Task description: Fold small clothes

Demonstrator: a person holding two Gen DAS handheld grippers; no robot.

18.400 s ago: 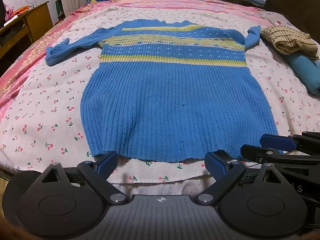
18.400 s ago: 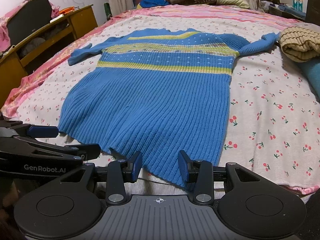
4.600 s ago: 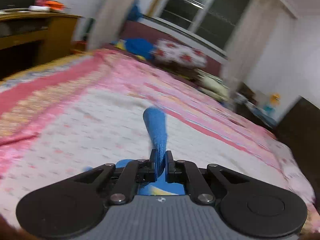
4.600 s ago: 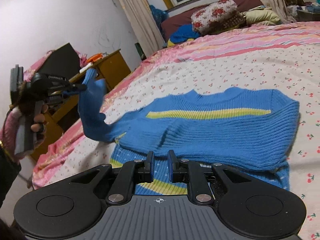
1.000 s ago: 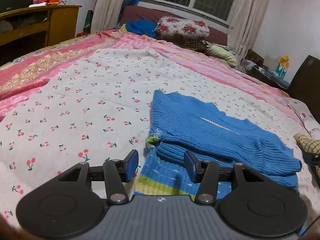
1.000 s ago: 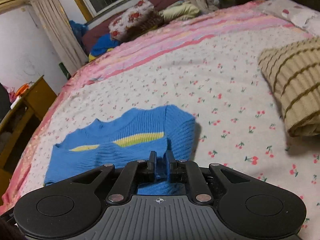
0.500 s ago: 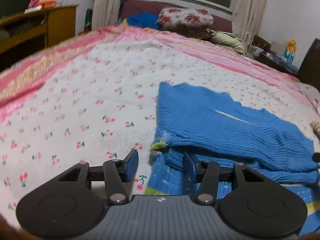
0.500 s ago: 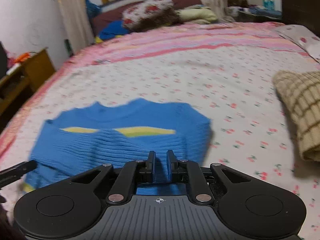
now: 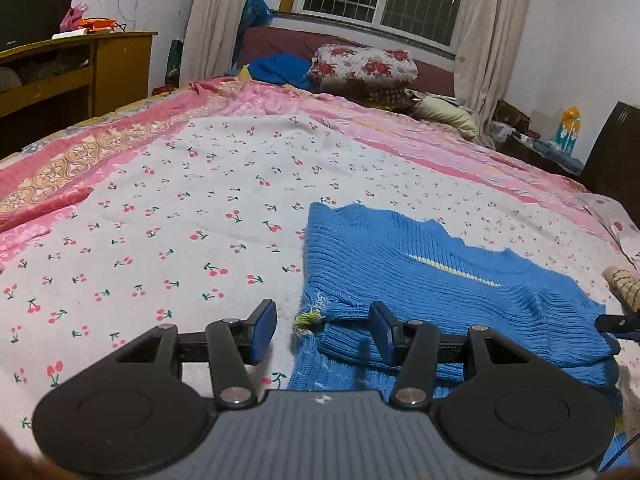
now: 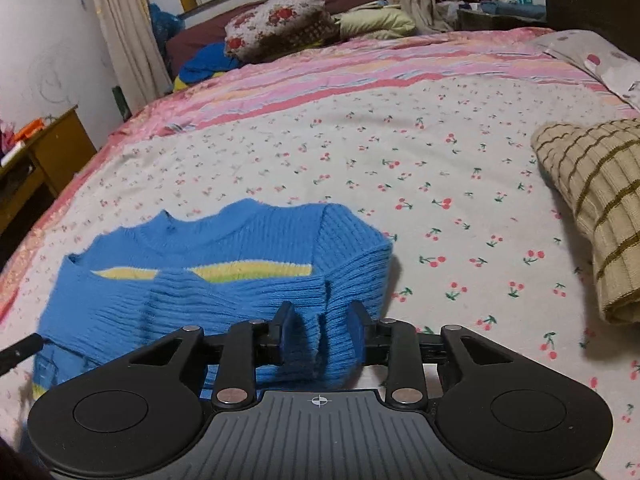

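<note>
The blue ribbed sweater (image 9: pixel 432 280) with yellow stripes lies on the bed, sleeves and sides folded in over the body. My left gripper (image 9: pixel 322 334) is open over the sweater's left folded edge, holding nothing. In the right wrist view the sweater (image 10: pixel 224 280) lies ahead and left. My right gripper (image 10: pixel 320 332) is open, its jaws either side of the folded right sleeve end, which sags loose between them. The tip of the left gripper shows at the left edge of the right wrist view.
The bed has a white cherry-print sheet (image 9: pixel 192 240) with pink borders. A folded beige striped garment (image 10: pixel 596 208) lies at the right. Pillows (image 10: pixel 280 20) and bedding are at the headboard. A wooden desk (image 9: pixel 80 68) stands at the left.
My right gripper has opened and let go of the folded sleeve. My left gripper stays open and has shifted slightly over the sweater's left edge.
</note>
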